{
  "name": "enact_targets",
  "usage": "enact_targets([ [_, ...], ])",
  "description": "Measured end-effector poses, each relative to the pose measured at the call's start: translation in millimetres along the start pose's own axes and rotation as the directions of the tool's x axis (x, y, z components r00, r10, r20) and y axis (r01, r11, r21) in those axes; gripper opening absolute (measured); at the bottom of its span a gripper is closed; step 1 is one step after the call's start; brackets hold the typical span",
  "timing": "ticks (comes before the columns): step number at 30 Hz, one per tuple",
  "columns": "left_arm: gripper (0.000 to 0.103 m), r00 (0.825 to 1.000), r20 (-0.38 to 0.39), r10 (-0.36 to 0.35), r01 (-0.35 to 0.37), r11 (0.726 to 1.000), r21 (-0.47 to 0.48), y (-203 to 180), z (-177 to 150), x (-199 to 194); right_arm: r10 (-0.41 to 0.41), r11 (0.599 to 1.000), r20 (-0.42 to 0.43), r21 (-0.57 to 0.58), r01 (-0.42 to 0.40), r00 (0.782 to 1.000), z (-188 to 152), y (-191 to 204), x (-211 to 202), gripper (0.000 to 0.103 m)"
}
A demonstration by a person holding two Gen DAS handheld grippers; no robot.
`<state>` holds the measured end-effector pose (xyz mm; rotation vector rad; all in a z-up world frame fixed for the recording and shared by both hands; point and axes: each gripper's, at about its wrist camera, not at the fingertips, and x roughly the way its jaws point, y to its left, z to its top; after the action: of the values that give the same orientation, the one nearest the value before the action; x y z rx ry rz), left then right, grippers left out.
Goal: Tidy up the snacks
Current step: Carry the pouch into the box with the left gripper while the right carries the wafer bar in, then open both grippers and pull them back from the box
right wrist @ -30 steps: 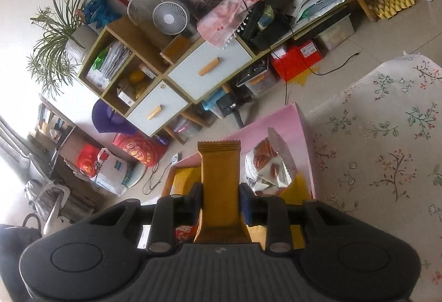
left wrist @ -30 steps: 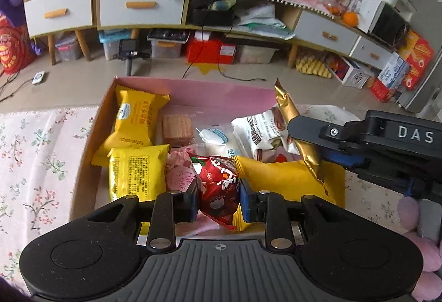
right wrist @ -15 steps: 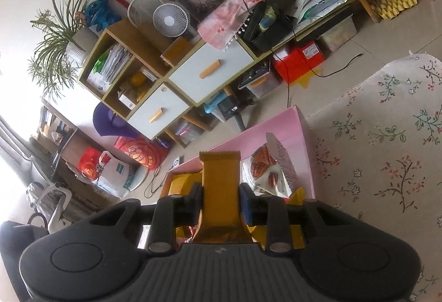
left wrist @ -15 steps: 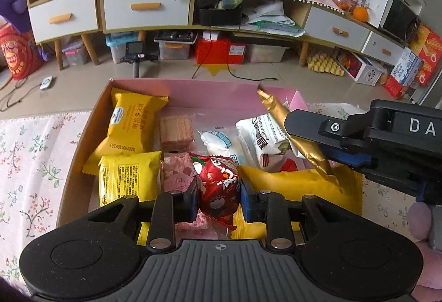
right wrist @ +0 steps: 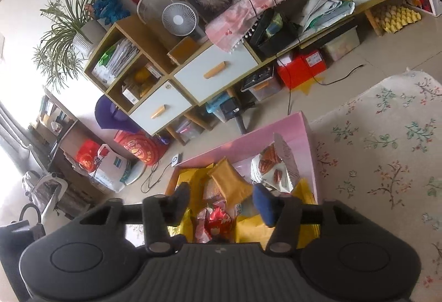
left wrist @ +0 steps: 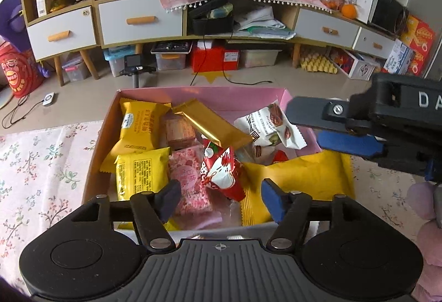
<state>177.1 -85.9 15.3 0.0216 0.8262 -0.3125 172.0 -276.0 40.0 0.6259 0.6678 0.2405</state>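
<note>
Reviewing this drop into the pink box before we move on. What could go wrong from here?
1. The red packet stands tilted on the pile between the opening pads of the left hand-held gripper; it may topple or catch on a pad as that pulls back.
2. The gold bar lies slanted across other snacks and may slide.
3. The big yellow bag laps over the pink box wall and could slip out.

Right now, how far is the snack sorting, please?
Done: the pink cardboard box holds many packets, including the long gold foil bar and the red foil packet. In hand: nothing; the left claw and right claw are opening, gripping nothing. Left: no loose snack shows on the floral cloth.
</note>
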Motion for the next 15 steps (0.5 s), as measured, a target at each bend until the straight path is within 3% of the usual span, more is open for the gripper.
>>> enact_targets([
  [9, 0.082, 0.999, 0.033, -0.032, 0.033, 0.999, -0.033, 7.1, -14.7, -34.3, -0.077, 0.994, -0.007, -0.072, 0.077, 0.997, -12.7, 15.2, -24.2, 0.063],
  [15, 0.09, 0.999, 0.036, -0.01, 0.008, 0.999, 0.039, 6.8, -32.3, -61.1, -0.129, 0.979, -0.006, -0.159, 0.127, 0.992, -25.5, 26.1, -44.1, 0.077],
])
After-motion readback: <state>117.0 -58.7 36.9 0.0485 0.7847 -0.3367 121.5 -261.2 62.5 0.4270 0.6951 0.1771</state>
